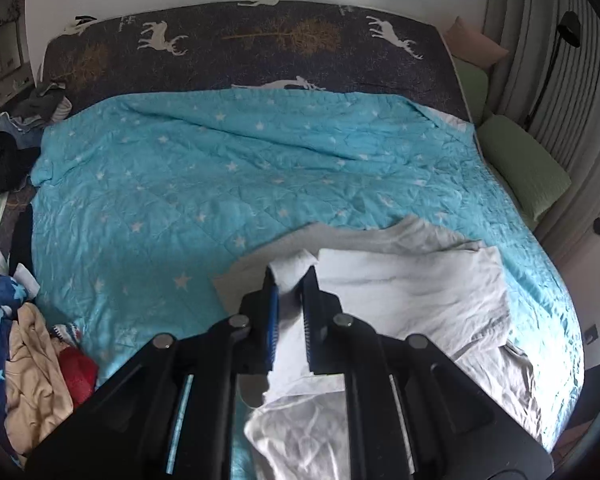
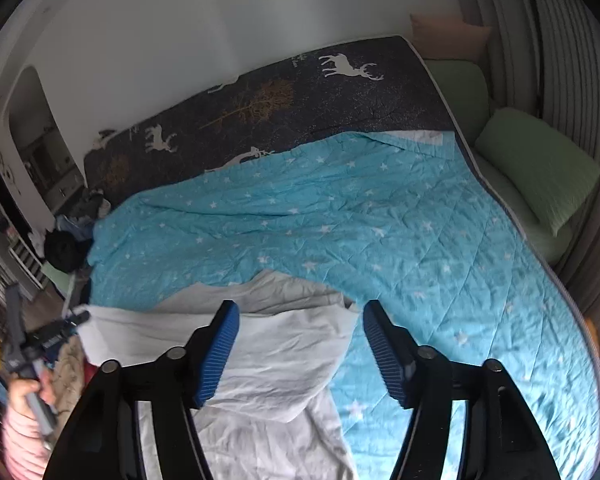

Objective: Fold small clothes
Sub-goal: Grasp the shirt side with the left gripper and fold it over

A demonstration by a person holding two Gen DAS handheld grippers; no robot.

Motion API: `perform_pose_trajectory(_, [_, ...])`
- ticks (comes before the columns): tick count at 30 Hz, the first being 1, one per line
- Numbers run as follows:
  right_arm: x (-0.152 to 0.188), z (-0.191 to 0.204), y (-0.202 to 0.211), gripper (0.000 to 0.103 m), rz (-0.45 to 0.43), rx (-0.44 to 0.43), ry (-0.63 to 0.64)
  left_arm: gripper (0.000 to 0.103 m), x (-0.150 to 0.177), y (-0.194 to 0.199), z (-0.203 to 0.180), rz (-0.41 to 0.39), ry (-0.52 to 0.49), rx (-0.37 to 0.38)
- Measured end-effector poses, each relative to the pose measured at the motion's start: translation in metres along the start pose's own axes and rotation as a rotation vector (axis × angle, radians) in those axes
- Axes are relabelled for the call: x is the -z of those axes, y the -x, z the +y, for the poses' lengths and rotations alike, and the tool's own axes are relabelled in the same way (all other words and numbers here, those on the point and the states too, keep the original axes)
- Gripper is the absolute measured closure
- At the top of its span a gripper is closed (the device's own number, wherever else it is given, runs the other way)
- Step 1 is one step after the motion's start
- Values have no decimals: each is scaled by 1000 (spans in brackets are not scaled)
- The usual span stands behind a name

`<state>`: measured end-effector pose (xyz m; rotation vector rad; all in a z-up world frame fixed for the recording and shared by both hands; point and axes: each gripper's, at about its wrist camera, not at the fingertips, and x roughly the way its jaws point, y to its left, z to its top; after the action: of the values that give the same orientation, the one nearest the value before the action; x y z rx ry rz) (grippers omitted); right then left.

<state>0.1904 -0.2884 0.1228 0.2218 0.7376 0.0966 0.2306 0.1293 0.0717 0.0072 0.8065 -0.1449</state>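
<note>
L hand-held gripper [image 1: 291, 276]: pinched tight on a fold of the white garment [image 1: 412, 292], cloth between its blue pads.
R hand-held gripper [image 2: 298, 320]: jaws wide, nothing gripped, above the garment.
Garment: on the blue star quilt [image 1: 180, 184], near bed edge, one part lifted by L.
Clothes pile [image 1: 28, 332]: left of quilt.
Writing: none legible; deer print on dark sheet [image 1: 228, 52].

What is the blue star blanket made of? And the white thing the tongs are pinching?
The blue star blanket looks like thin quilted cotton or polyester: stitched diamond lines, soft crinkles, matte. The white garment in the left tongs seems a soft matte knit, perhaps cotton: it drapes limply and wrinkles.
</note>
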Motion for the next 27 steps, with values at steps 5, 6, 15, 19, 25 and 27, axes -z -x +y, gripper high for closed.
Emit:
perform_pose_trajectory(5, [8, 4, -98, 33, 176, 61, 74, 91, 19, -60, 22, 128, 51, -16])
perform_pose_trajectory(6, [12, -3, -118, 33, 215, 42, 36, 91, 26, -73, 27, 152, 65, -20])
perform_pose_trajectory(15, [57, -59, -218, 33, 402, -41, -221, 90, 48, -125, 53, 222, 134, -2])
perform_pose_trajectory(19, [60, -61, -213, 33, 396, -57, -216, 90, 49, -131, 47, 226, 122, -4])
perform_pose_trajectory(25, [89, -29, -160, 31, 332, -52, 33, 86, 60, -135, 47, 232, 101, -41])
perform_pose_trajectory(27, [112, -13, -153, 31, 352, -12, 155, 86, 60, -137, 44, 233, 103, -50])
